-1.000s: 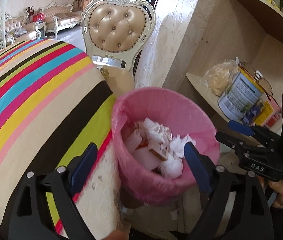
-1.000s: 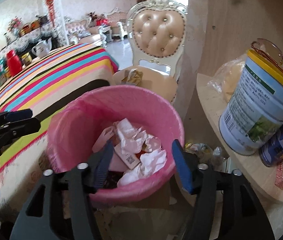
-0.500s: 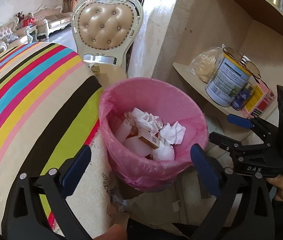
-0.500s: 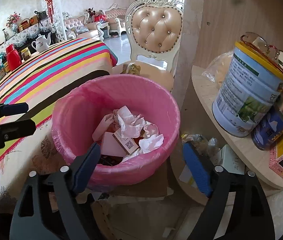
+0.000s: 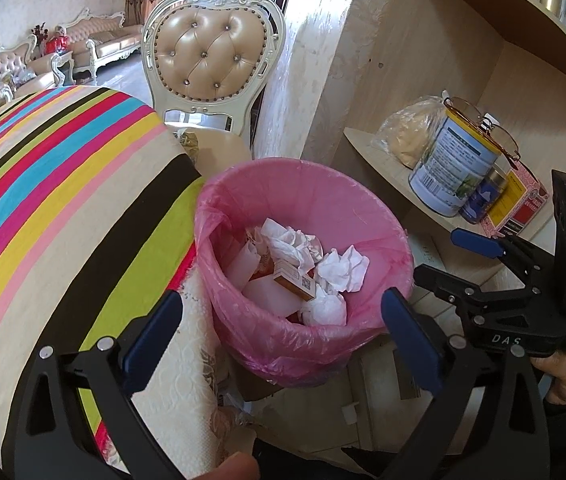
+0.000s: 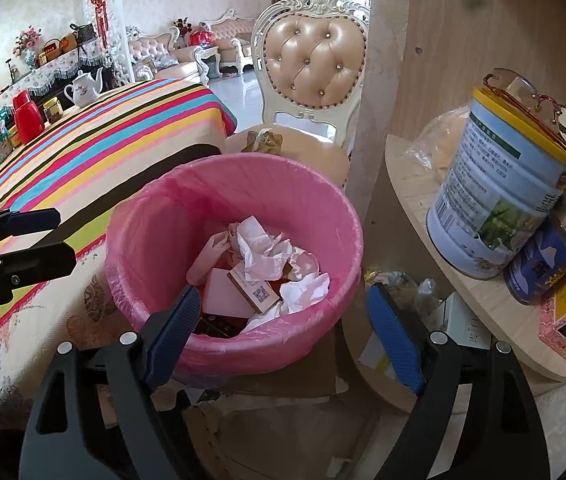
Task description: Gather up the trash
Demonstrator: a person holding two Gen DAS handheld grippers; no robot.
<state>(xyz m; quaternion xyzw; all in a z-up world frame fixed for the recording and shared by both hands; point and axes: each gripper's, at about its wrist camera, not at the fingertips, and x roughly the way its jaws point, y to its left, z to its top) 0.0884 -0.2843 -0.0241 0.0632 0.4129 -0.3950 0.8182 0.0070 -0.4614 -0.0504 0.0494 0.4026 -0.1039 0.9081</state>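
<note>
A bin with a pink liner (image 5: 303, 184) stands on the floor between the table and a shelf. It holds crumpled white tissues (image 5: 343, 268) and a small brown box (image 5: 295, 280). My left gripper (image 5: 282, 298) hovers over the bin's near rim, open wide, with nothing between its fingers. My right gripper (image 6: 283, 291) is open over the same bin (image 6: 243, 176), also holding nothing. The tissues (image 6: 263, 248) and box (image 6: 255, 288) lie below it. Each gripper shows in the other's view: the right gripper (image 5: 439, 254) at the right, the left gripper (image 6: 65, 236) at the left.
A table with a striped cloth (image 5: 63, 200) borders the bin on the left. A padded chair (image 5: 211, 60) stands behind it. On the right, a wooden shelf (image 6: 423, 200) carries a large can (image 6: 503, 200), glasses, a smaller tin and a box. Flattened cardboard (image 6: 283, 384) lies under the bin.
Both grippers have opened wider and drawn back a little from the bin, so more of the bin and shelf shows. The trash in the bin lies the same.
</note>
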